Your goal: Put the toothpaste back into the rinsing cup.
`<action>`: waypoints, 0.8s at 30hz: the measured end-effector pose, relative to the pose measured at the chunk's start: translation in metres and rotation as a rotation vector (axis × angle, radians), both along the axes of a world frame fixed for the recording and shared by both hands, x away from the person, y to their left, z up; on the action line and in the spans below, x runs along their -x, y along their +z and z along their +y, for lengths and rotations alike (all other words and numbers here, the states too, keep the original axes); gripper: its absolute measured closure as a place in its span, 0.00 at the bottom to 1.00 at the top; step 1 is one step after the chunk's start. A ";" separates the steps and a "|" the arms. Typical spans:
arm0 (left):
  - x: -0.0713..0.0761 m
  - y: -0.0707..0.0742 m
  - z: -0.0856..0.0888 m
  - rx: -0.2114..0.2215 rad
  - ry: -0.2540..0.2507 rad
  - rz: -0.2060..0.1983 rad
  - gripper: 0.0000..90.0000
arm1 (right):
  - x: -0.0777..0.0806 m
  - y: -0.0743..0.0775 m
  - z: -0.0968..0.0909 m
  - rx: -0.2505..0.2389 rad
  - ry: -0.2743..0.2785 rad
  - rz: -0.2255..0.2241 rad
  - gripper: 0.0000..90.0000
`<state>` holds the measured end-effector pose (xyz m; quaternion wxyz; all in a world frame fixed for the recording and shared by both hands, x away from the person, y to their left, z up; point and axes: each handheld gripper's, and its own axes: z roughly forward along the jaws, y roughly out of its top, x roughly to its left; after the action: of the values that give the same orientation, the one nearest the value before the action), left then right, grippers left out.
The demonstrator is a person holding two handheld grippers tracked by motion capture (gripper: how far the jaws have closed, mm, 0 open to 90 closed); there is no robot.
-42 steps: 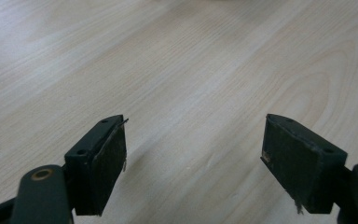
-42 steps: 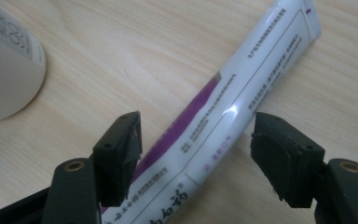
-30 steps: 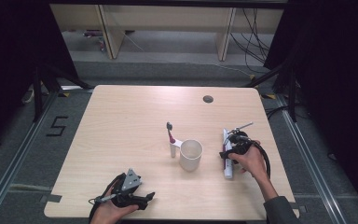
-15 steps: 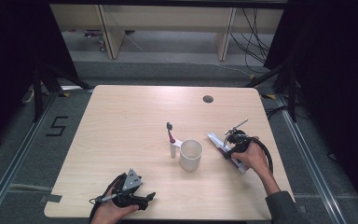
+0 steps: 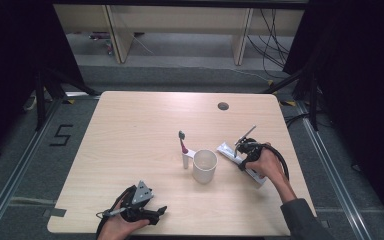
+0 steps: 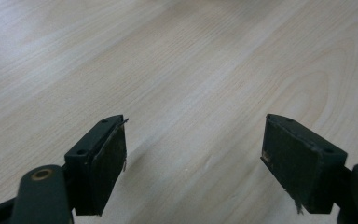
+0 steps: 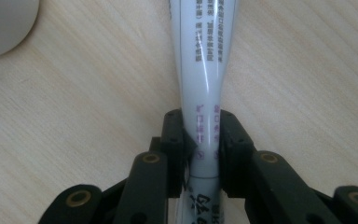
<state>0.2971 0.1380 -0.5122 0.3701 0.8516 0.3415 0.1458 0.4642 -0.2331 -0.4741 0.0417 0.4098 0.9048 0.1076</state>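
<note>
Down at the near edge of the table (image 5: pixel 130 125), the left gripper (image 5: pixel 147 212) lies low in the left hand (image 5: pixel 117 225), its jaws spread wide over bare wood and pointing right. Farther in, at the right, the right hand (image 5: pixel 270 167) reaches forward from the wrist, and the right gripper (image 7: pixel 201 135) has just been closing: its jaws now pinch the tube (image 7: pixel 204 65). That tube lies flat on the table, long axis slanting from near-right to far-left, its far end toward the cup (image 5: pixel 204 166). Just beyond the cup stands a toothbrush (image 5: pixel 182 142).
</note>
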 end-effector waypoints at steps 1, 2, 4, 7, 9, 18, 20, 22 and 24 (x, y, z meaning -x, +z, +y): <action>0.001 0.000 0.000 0.002 0.001 0.003 0.24 | -0.001 0.000 0.001 0.010 0.000 0.010 0.83; 0.001 0.000 0.000 -0.003 0.002 0.001 0.24 | -0.002 0.000 0.002 0.016 0.011 0.009 0.84; 0.000 0.000 0.000 0.003 -0.002 0.000 0.24 | -0.003 0.001 0.003 0.031 0.028 0.013 0.84; 0.001 0.000 0.000 0.000 -0.001 0.001 0.24 | -0.002 0.001 0.003 0.038 0.025 0.024 0.84; 0.000 0.000 0.000 -0.002 -0.005 0.000 0.24 | -0.002 0.001 0.002 0.051 0.049 0.024 0.84; -0.001 -0.001 0.000 0.001 0.005 0.003 0.24 | -0.003 0.003 0.006 0.093 0.061 0.070 0.85; -0.001 -0.001 0.000 0.000 0.002 0.003 0.24 | -0.005 0.002 0.007 0.107 0.091 0.069 0.85; -0.001 -0.001 0.001 -0.001 -0.005 0.007 0.24 | -0.004 0.003 0.009 0.114 0.057 0.087 0.85; 0.000 -0.001 0.000 0.000 0.002 0.005 0.24 | -0.005 0.003 0.009 0.114 0.069 0.089 0.85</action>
<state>0.2975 0.1384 -0.5132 0.3691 0.8516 0.3431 0.1439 0.4688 -0.2239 -0.4709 0.0210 0.3799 0.9240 0.0387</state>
